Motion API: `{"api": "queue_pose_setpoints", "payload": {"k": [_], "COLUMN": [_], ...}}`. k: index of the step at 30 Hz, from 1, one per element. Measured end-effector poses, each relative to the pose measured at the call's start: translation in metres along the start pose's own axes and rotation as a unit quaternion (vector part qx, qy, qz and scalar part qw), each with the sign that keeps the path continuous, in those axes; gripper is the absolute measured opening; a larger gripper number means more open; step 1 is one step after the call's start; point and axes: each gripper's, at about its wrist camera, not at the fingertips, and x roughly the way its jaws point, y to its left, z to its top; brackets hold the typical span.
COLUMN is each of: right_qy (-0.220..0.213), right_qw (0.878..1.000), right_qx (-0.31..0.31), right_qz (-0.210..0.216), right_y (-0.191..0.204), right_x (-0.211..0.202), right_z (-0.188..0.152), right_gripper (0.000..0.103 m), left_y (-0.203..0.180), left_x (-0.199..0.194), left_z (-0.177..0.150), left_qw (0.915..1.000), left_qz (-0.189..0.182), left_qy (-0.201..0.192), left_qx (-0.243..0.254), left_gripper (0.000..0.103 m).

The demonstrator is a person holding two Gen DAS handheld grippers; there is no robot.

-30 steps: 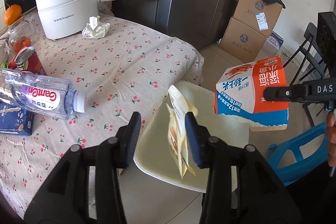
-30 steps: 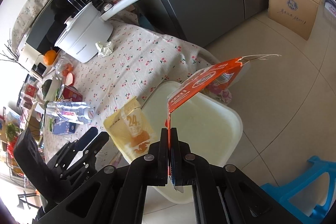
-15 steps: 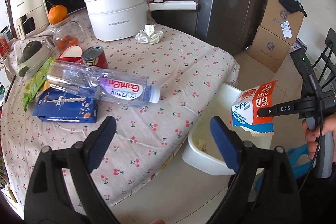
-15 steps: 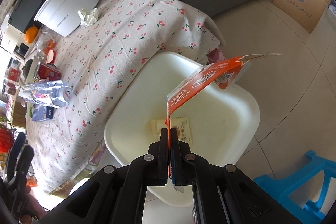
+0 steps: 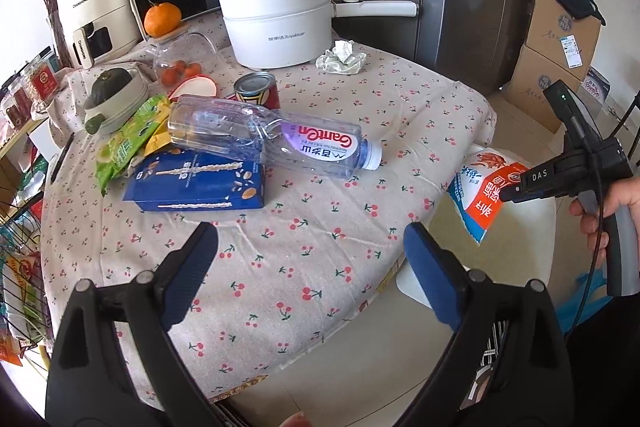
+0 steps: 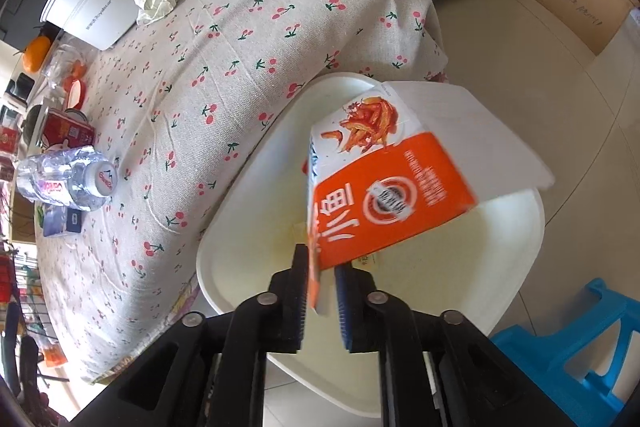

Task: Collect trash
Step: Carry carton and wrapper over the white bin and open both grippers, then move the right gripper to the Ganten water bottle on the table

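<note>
Orange-and-white snack carton (image 6: 384,183) hung tilted over the white bin (image 6: 516,279), its lower edge between the right gripper's (image 6: 322,287) slightly parted fingers; whether they still pinched it could not be told. The bin stood on the floor just right of the cherry-print table (image 5: 320,235). Left gripper (image 5: 312,267) hovered over the table's near edge, fingers spread wide, holding nothing. On the cloth lay a clear water bottle (image 5: 272,143) on its side, touching a blue box (image 5: 200,187); farther back, a crumpled tissue (image 5: 342,58) beside a white pot (image 5: 276,23).
</note>
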Motion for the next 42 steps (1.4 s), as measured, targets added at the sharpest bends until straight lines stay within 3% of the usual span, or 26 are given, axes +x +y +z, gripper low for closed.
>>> {"api": "queue_pose_setpoints", "payload": {"k": [2, 8, 23, 34, 38, 42], "right_qy": [-0.007, -0.042, -0.106, -0.108, -0.112, -0.108], "right_qw": [1.0, 0.999, 0.991, 0.982, 0.972, 0.952], "right_qx": [0.003, -0.009, -0.07, -0.148, -0.205, -0.286], "right_qz": [0.001, 0.006, 0.039, 0.038, 0.024, 0.018], "right_y": [0.002, 0.016, 0.066, 0.122, 0.156, 0.199], "right_x": [-0.004, -0.023, -0.069, -0.071, -0.064, -0.046], "right_z": [0.0, 0.0, -0.009, -0.003, 0.001, 0.003], "right_gripper": [0.048, 0.066, 0.077, 0.082, 0.083, 0.083], "left_y": [0.006, 0.022, 0.087, 0.144, 0.165, 0.176], "left_x": [-0.002, -0.006, -0.004, 0.033, 0.05, 0.055], "left_z": [-0.002, -0.007, -0.006, 0.002, -0.002, -0.001], "left_qw": [1.0, 0.9998, 0.9941, 0.9879, 0.9799, 0.9739], "left_qz": [0.003, 0.005, 0.01, 0.06, 0.061, 0.054], "left_qy": [0.001, 0.006, 0.028, 0.072, 0.1, 0.107], "left_qx": [-0.004, -0.019, -0.104, -0.124, -0.161, -0.193], "left_gripper": [0.095, 0.095, 0.095, 0.095, 0.095, 0.095]}}
